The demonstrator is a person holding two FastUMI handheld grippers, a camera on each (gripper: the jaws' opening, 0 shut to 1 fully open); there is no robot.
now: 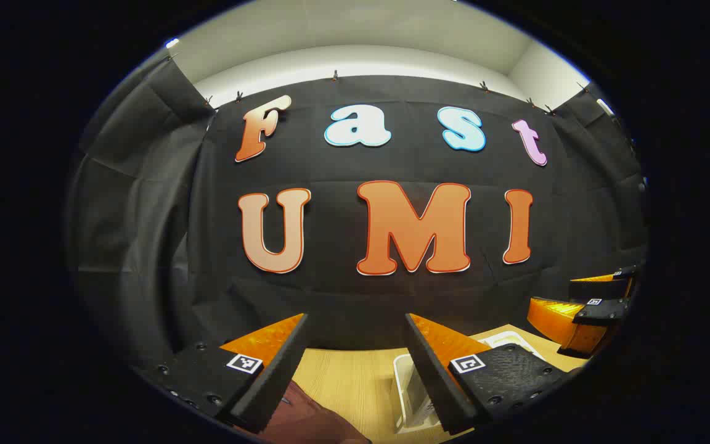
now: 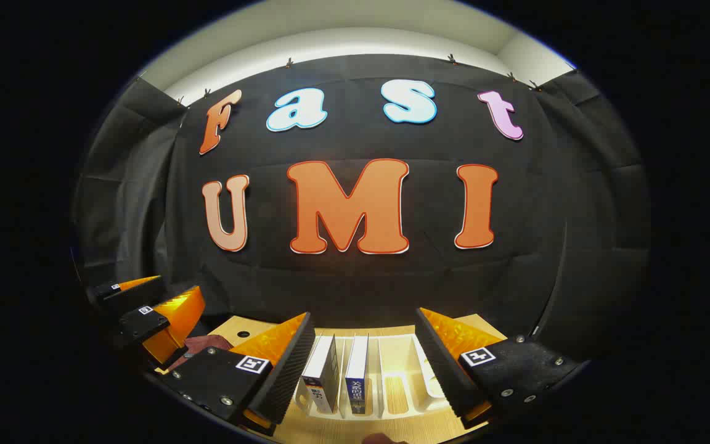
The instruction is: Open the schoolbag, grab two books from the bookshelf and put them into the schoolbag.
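Hovering above the wooden table [image 1: 342, 382], the left gripper [image 1: 355, 370] is held with its jaws spread wide and nothing between them; part of the dark red schoolbag [image 1: 306, 419] is seen just below its left finger. The right gripper [image 2: 364, 370] is likewise held agape and empty over the white bookshelf [image 2: 392, 385], where two books [image 2: 339, 373] are stood upright in neighbouring slots

Both tongs look alike: the left tongs [image 1: 355, 364] and the right tongs [image 2: 364, 364] each carry black textured mounting blocks studded with small silver screws, a square black-and-white marker on each block, and glossy orange housing behind.
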